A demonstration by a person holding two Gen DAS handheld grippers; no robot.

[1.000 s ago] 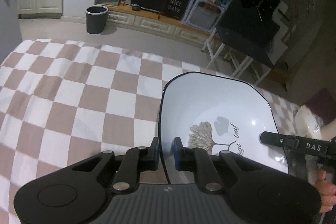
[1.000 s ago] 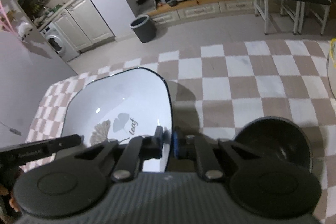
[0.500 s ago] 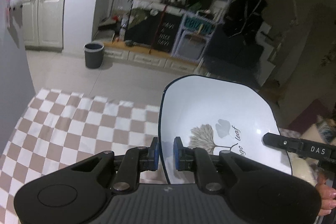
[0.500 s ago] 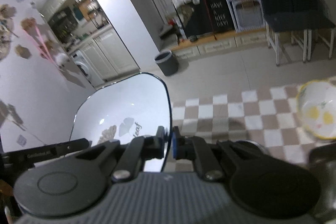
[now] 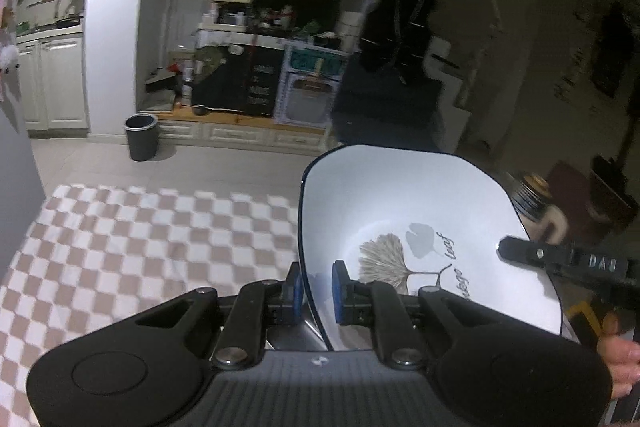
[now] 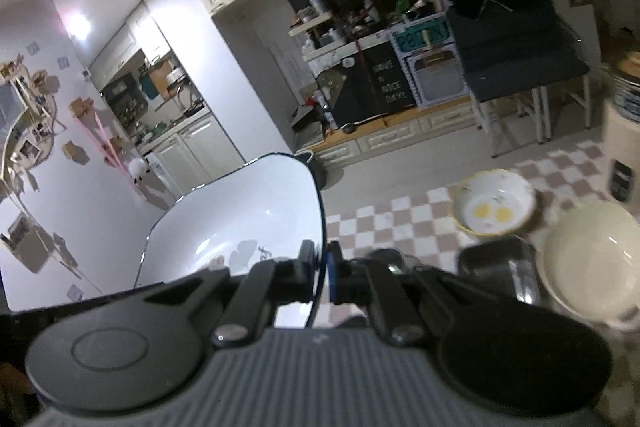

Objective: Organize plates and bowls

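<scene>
matte black left gripper (image 5: pixel 317 287): two angular linkage arms, silver pivot screws, blue pads on fingertips (image 5: pixel 340 287), round embossed discs either side, ribbed grey housing behind. right gripper (image 6: pixel 323 273) same build, blue pad, silver screws. finger of the right one carries white "das" lettering in left wrist view.

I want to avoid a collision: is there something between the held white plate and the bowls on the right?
Nothing visible. The white leaf-print plate, gripped by both grippers, is raised; only checkered cloth separates it from the yellow-rimmed bowl and cream bowl.
</scene>
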